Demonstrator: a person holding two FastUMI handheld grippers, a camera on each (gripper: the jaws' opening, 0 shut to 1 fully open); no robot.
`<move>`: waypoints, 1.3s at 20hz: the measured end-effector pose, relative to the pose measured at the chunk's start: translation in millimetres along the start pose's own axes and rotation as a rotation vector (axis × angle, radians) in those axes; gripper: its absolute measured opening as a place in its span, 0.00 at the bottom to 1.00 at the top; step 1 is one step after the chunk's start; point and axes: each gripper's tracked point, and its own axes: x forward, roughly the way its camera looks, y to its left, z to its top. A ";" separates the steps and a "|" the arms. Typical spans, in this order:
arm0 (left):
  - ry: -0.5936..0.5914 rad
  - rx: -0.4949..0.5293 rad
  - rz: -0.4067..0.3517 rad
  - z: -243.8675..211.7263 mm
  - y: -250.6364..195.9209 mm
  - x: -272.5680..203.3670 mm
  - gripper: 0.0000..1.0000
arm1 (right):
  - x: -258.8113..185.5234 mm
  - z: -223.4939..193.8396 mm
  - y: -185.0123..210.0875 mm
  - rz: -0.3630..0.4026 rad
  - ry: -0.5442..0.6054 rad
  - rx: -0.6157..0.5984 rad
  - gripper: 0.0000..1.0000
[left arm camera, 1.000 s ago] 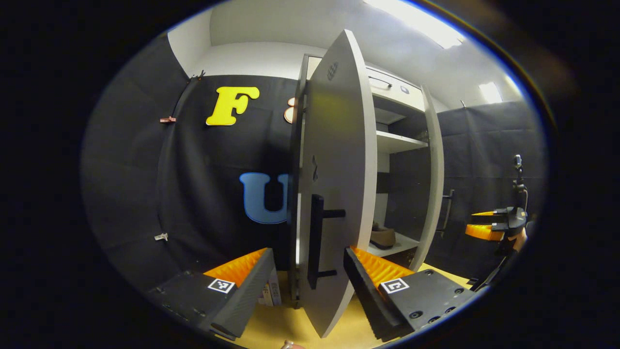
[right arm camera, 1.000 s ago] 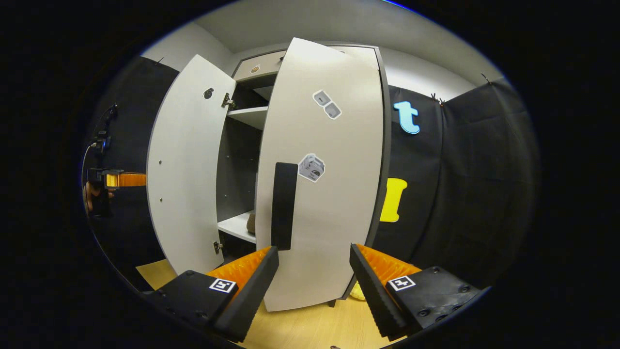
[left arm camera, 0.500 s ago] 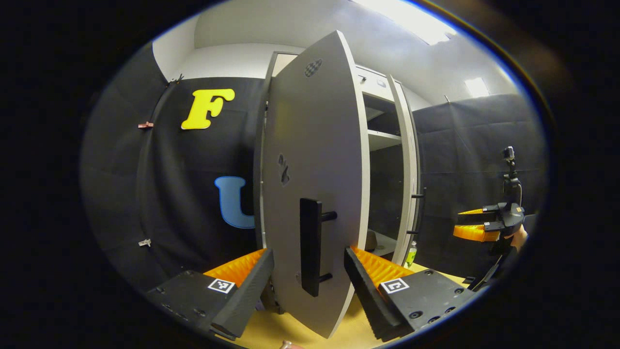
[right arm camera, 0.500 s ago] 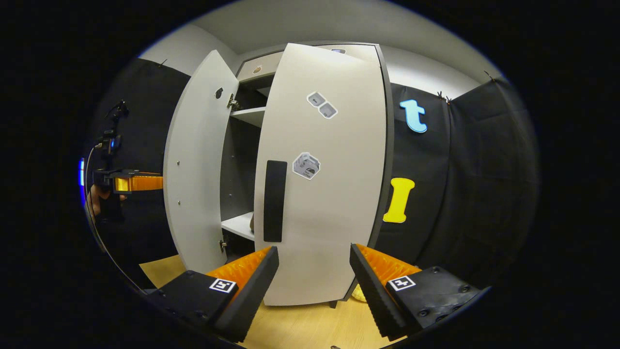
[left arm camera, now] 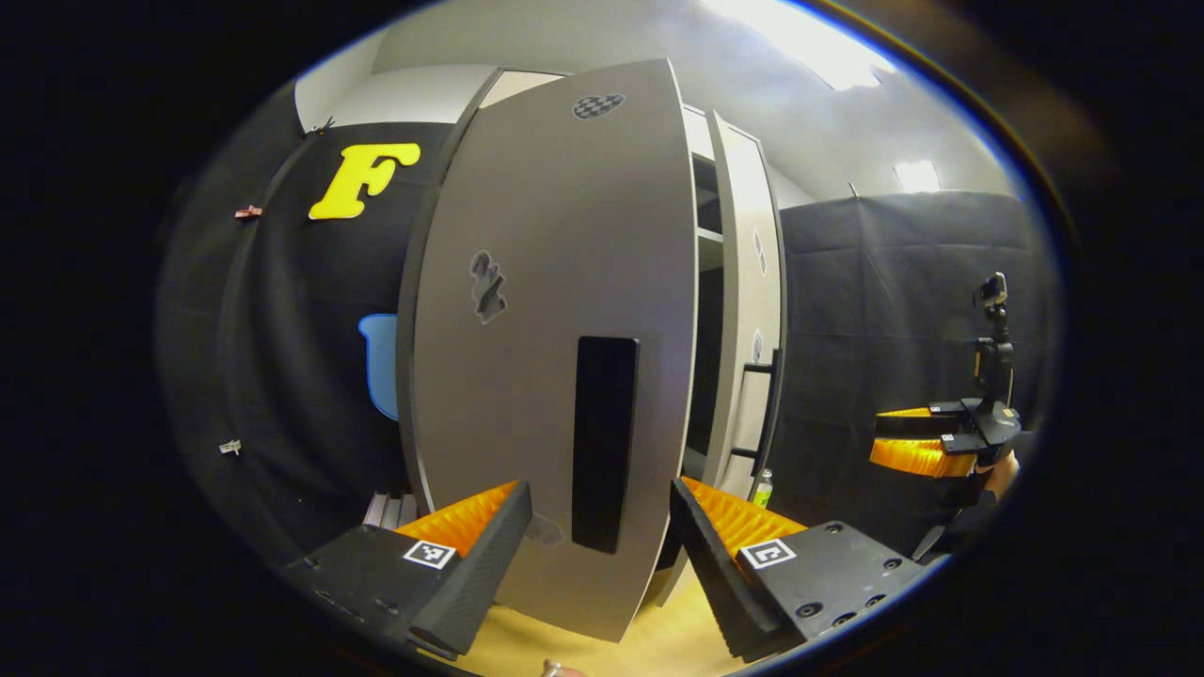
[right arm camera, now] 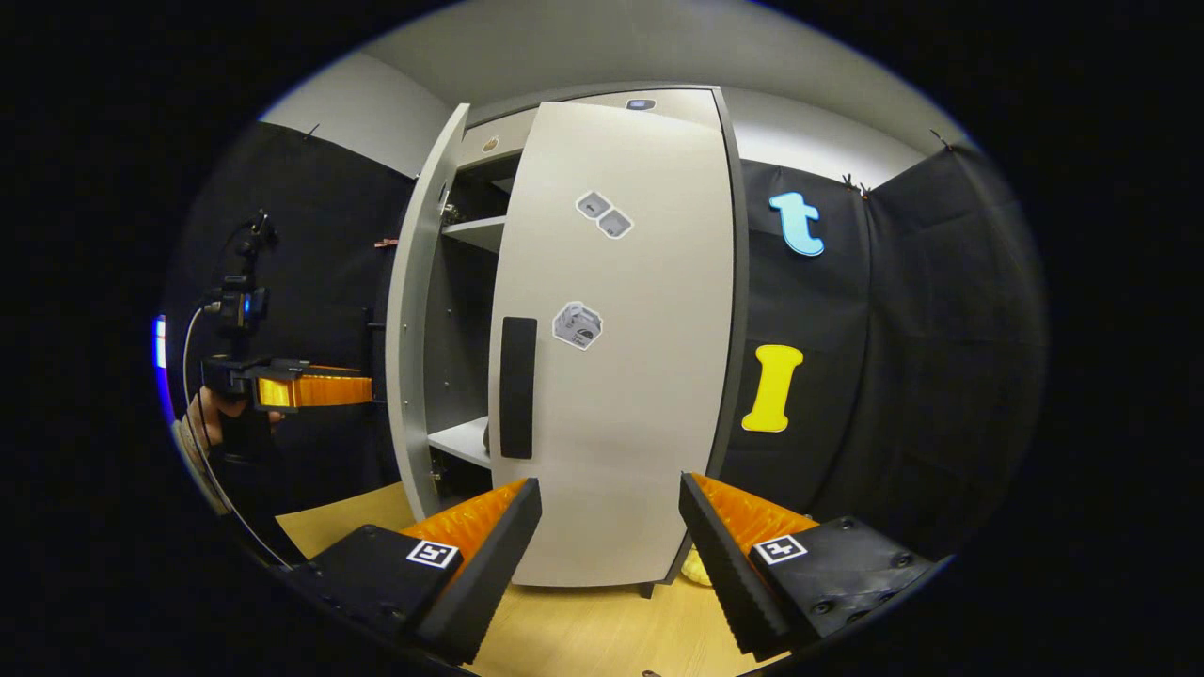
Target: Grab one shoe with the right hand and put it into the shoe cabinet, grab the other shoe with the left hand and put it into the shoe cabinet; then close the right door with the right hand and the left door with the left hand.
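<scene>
We see the shoe cabinet [right arm camera: 616, 338] with its 2 doors nearly shut: left door [left arm camera: 546, 348], then right door [right arm camera: 611, 376]. A shoe [right arm camera: 486, 434] peeks from the lower shelf [right arm camera: 461, 440]. Left gripper [left arm camera: 599, 545] and right gripper [right arm camera: 609, 536] gape, empty, above the wooden floor [right arm camera: 583, 635].

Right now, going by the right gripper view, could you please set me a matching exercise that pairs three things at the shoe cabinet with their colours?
Things:
1. right door
2. handle on that door
3. floor

Colours:
a. black
b. pale wood
c. light grey, with stickers

Pairs: 1-c, 2-a, 3-b
</scene>
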 end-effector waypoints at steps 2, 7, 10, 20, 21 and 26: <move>0.005 -0.011 -0.018 -2.3 -4.8 -2.0 0.94 | -0.5 -0.7 -0.1 -0.002 0.003 0.001 0.98; 0.019 -0.011 -0.004 -6.9 -0.5 -12.5 0.94 | 2.1 0.4 7.6 0.008 -0.002 -0.004 0.98; 0.019 -0.031 -0.001 -8.2 2.4 -19.3 0.94 | 3.7 1.2 14.5 0.019 -0.004 -0.009 0.98; 0.007 -0.035 0.009 -4.0 9.2 -33.0 0.94 | 3.9 1.4 26.7 0.035 -0.011 -0.016 0.98; 0.006 -0.040 0.012 -3.4 11.4 -33.8 0.94 | 3.1 0.5 27.9 0.037 -0.010 -0.018 0.98; -0.001 -0.046 0.007 -2.4 11.9 -36.9 0.94 | 2.0 0.3 36.4 0.057 -0.006 -0.005 0.98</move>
